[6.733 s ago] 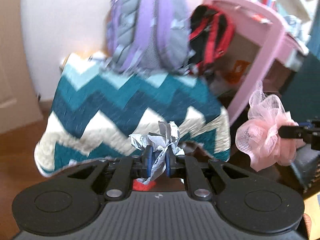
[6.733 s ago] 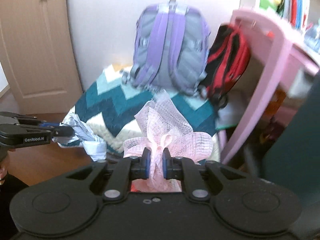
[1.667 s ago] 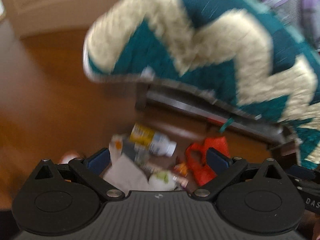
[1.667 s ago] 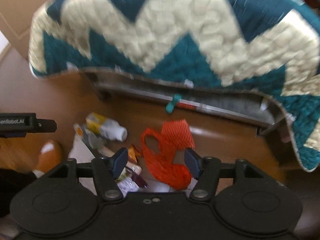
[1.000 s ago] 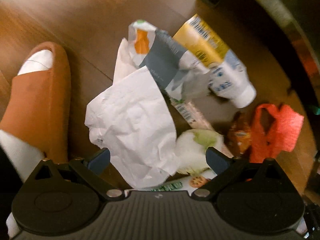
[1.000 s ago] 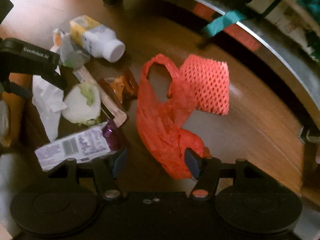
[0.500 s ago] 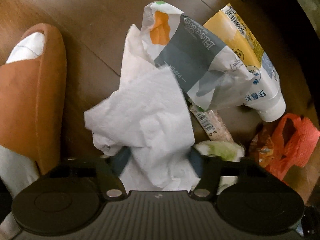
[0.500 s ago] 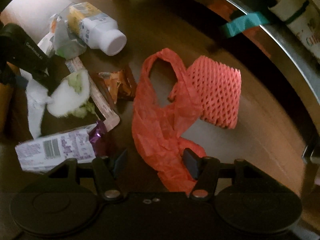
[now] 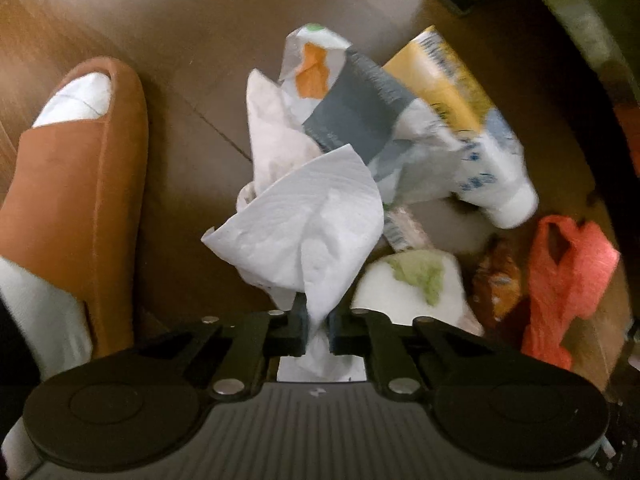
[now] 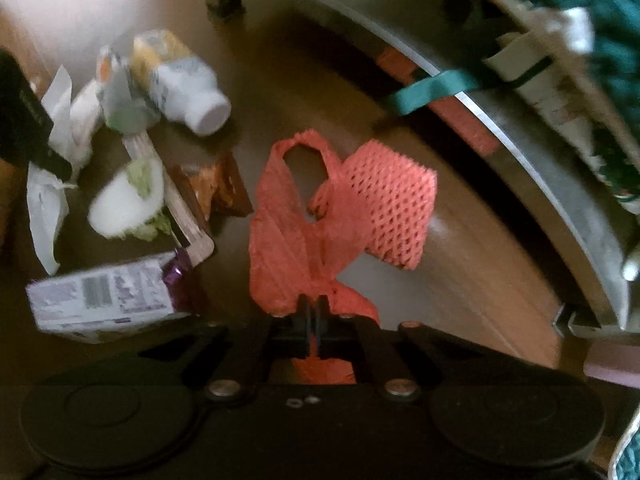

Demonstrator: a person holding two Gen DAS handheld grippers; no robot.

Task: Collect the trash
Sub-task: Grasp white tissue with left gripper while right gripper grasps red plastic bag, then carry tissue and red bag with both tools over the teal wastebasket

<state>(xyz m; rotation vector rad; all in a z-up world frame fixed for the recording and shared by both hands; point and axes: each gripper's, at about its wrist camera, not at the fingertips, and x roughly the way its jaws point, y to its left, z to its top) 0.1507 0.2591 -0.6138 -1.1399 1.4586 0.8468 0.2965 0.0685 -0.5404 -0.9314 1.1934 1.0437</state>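
Since the left tongs point(image 9: 318, 330) have just closed on the crumpled white tissue point(image 9: 304, 224) and the right tongs point(image 10: 314, 320) on the tail of the orange plastic bag point(image 10: 288, 236), each should lift straight up, slowly, so neither thin piece tears or drags its neighbours. Ahead of the left tongs lie the bottle point(image 9: 476, 152) and a printed wrapper point(image 9: 352, 108). Only the left view shows the slippered foot point(image 9: 76, 184) to the tongs' left; only the right shows the orange foam net point(image 10: 390, 210) and purple-printed carton point(image 10: 104, 294).

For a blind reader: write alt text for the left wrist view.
The left claw is shut on a crumpled white tissue above a wooden floor. Beyond it lie a bottle, a wrapper and a red bag; a foot in an orange slipper stands at left.
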